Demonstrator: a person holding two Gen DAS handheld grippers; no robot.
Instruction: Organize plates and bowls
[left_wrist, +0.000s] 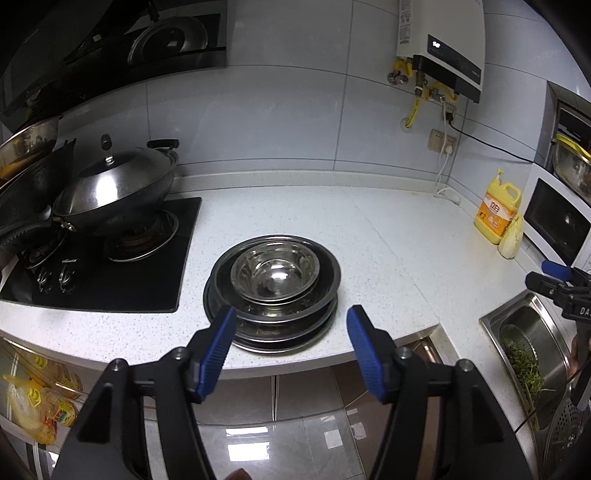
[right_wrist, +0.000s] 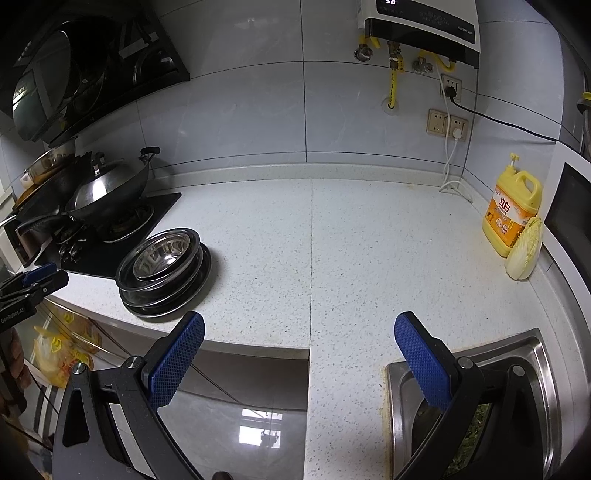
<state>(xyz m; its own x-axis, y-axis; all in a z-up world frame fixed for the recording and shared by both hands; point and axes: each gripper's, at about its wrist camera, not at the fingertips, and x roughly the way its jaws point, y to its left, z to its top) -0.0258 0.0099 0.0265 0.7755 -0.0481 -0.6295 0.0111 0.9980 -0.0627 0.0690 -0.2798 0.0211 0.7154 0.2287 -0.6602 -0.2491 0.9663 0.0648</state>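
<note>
Stainless steel dishes sit stacked straight ahead of the left gripper in its own view: a small bowl nested in wider plates, all on the speckled white countertop. The blue-padded jaws stand wide apart with nothing between them, their tips just short of the stack's near edge, one to either side. Beyond and to the left, a lidded wok rests on the black gas hob; far right are a yellow detergent bottle, a steel sink and the other gripper's tip. From the right wrist, the right gripper is likewise spread wide and empty, hanging over the counter's front edge. The stack lies ahead and well off to its left, apart from it. A napa cabbage leans beside the detergent bottle, ahead to the right.
</note>
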